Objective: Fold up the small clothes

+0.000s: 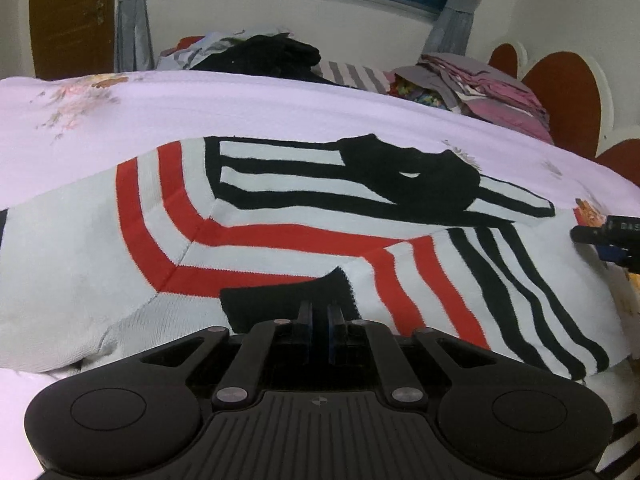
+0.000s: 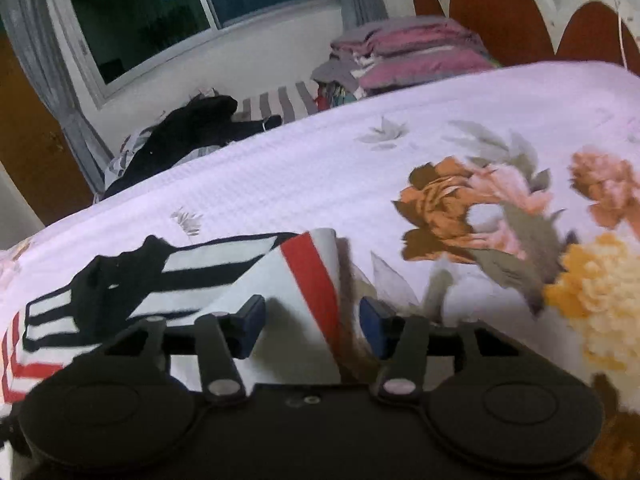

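A white sweater (image 1: 280,216) with red and black stripes lies spread on the lilac bedspread (image 1: 240,100). One sleeve is folded across its front and ends in a black cuff (image 1: 272,300). My left gripper (image 1: 319,312) is shut on that cuff at the near edge. In the right wrist view, my right gripper (image 2: 314,320) is open. A raised fold of the sweater (image 2: 316,272), white with a red stripe, stands between its blue pads (image 2: 252,318) without touching them. The right gripper (image 1: 600,236) also shows at the right edge of the left wrist view, beside the sweater.
A stack of folded pink and grey clothes (image 2: 408,52) sits at the far side of the bed near the brown headboard (image 2: 500,12). A heap of black clothing (image 2: 192,128) lies to its left, under the window. Flowers are printed on the bedspread (image 2: 480,208) to the right.
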`<state>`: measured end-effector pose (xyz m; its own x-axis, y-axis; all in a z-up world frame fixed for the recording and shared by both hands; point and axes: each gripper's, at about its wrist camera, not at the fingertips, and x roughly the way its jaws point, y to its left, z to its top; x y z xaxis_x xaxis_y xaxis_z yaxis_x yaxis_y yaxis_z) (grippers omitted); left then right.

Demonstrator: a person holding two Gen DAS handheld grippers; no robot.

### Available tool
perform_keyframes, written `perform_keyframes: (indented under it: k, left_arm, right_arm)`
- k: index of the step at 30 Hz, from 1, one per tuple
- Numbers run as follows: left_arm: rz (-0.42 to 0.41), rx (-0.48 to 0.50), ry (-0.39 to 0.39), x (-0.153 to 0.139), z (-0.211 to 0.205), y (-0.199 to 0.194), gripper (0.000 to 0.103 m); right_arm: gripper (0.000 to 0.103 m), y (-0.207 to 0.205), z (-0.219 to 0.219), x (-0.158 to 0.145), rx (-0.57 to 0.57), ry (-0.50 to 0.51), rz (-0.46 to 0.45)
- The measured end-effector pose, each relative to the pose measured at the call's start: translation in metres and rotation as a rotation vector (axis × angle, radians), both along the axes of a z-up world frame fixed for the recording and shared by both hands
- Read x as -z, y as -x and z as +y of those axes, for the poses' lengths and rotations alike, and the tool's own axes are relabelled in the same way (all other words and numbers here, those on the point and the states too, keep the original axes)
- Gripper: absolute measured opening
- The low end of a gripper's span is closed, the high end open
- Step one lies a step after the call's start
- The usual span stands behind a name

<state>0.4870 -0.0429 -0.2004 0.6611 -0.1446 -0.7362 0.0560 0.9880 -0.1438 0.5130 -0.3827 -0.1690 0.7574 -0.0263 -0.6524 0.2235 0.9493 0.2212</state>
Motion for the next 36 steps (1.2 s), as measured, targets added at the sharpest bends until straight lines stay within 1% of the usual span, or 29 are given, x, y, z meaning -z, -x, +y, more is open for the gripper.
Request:
perform_keyframes:
  k: [1,2,4,6,7,9,10,11,12,15,17,18,19,20,21,23,25,27,29,32,36]
  left_arm:
    - [0.002,-0.008,0.012,0.001,0.002,0.000,0.005]
    - [0.003,-0.014,0.021,0.002,0.003,0.000,0.005]
    - [0.004,-0.017,0.017,0.003,0.004,0.001,0.005]
    - [0.000,-0.015,0.012,0.005,0.004,0.002,0.005]
    - [-0.002,-0.014,0.013,0.005,0.004,0.002,0.005]
    - [0.005,-0.014,0.021,0.004,0.006,0.000,0.005]
    - [0.017,-0.016,0.021,0.003,0.006,-0.001,0.005]
    - [0.028,-0.021,0.021,0.000,0.006,-0.002,0.005]
    - [0.034,-0.030,0.021,-0.004,0.005,-0.002,0.006]
    - [0.010,-0.027,0.013,-0.012,0.000,0.002,0.006]
    - [-0.002,-0.011,0.005,-0.013,-0.003,0.005,0.006]
    - [0.007,0.000,-0.007,-0.011,-0.005,0.005,0.006]
    - [0.021,0.002,-0.019,-0.007,-0.006,0.004,0.006]
    - [0.028,-0.005,-0.019,-0.004,-0.003,0.004,0.006]
    - [0.023,-0.013,-0.006,-0.001,0.001,0.004,0.006]
    - [0.031,-0.026,0.021,-0.001,0.008,0.004,0.006]
    - [0.051,-0.046,0.014,-0.006,0.010,0.003,0.006]
    - [0.052,-0.052,0.003,-0.010,0.012,0.006,0.006]
    - [0.059,-0.067,-0.002,-0.013,0.015,0.010,0.006]
    - [0.071,-0.089,0.019,-0.017,0.022,0.018,0.006]
    - [0.076,-0.112,-0.008,-0.025,0.033,0.035,0.006]
  right_arm:
    - [0.036,-0.005,0.000,0.002,-0.009,-0.021,0.005]
    - [0.025,-0.008,0.000,0.004,-0.007,-0.017,0.009]
    - [0.013,-0.010,0.002,0.005,0.000,0.046,0.009]
    - [0.013,-0.009,0.000,0.009,0.026,0.113,0.003]
    - [0.012,-0.009,-0.002,0.013,0.027,0.122,-0.002]
    - [0.012,-0.007,0.000,0.014,0.040,0.124,-0.015]
    - [0.014,-0.007,0.002,0.012,0.039,0.141,-0.011]
    - [0.022,-0.006,0.004,0.008,0.044,0.161,-0.013]
    - [0.026,-0.003,0.006,0.004,0.050,0.170,-0.024]
    - [0.029,0.013,0.011,-0.012,0.046,0.155,-0.082]
    - [0.032,0.019,0.020,-0.018,0.020,0.176,-0.108]
    - [0.033,0.021,0.026,-0.018,-0.005,0.180,-0.109]
    - [0.031,0.019,0.029,-0.018,-0.027,0.185,-0.099]
    - [0.030,0.016,0.032,-0.013,-0.040,0.199,-0.069]
    - [0.029,0.010,0.029,-0.007,-0.029,0.213,-0.031]
    - [0.029,0.006,0.021,0.000,0.007,0.206,0.014]
    - [0.032,0.010,0.019,-0.004,0.035,0.198,0.017]
    - [0.032,0.022,0.025,-0.013,0.005,0.155,-0.021]
    - [0.033,0.033,0.042,-0.019,-0.048,0.152,-0.036]
    - [0.033,0.049,0.075,-0.022,-0.147,0.137,-0.039]
    - [0.036,0.063,0.115,-0.016,-0.250,0.112,-0.025]
